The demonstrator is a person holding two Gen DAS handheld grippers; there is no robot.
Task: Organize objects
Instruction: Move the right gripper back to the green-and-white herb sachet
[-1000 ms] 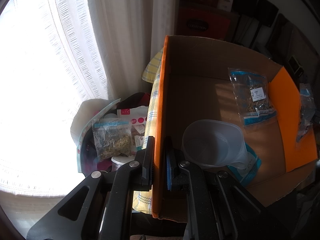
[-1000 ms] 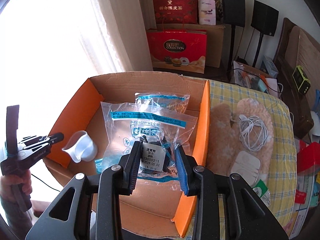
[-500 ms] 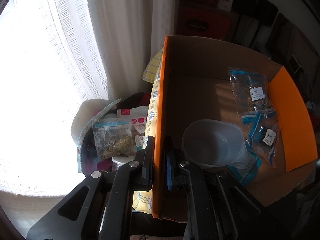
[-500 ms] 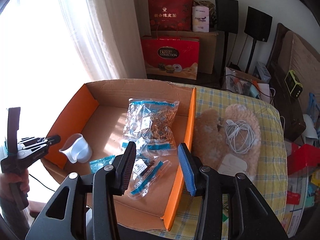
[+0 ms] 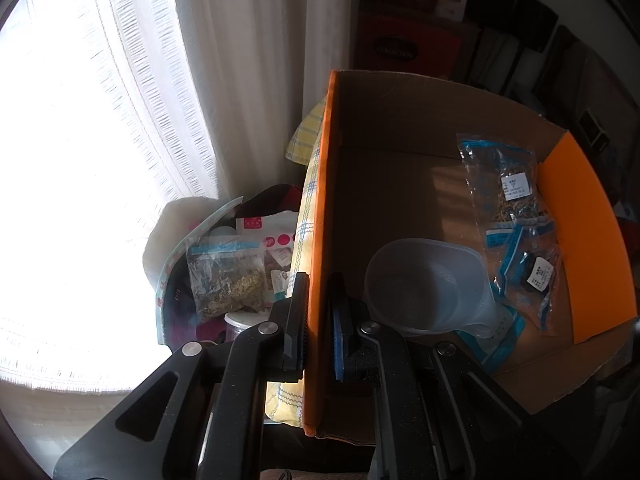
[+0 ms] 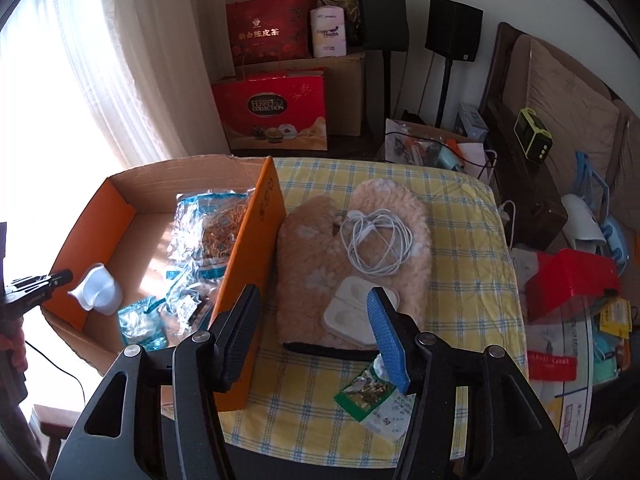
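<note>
Cardboard box [image 6: 256,240] holds bags [image 6: 208,240] and cup [image 6: 98,294]; left claw [image 5: 318,316] clamps its wall, right claw [image 6: 316,336] opening, empty.

matt cardboard box [image 6: 256,240], glossy clear plastic bags [image 6: 208,236], fluffy slipper [image 6: 316,256], woven checked cloth [image 6: 460,280].

The red gift box with pictured chocolates [image 6: 272,116] on the floor reads "FERRERO COLLECTION". The darker red box [image 6: 266,28] above it carries gold Chinese characters, "新会陈皮茶". The white package [image 6: 329,32] beside that shows "Health"; the rest is too small.
</note>
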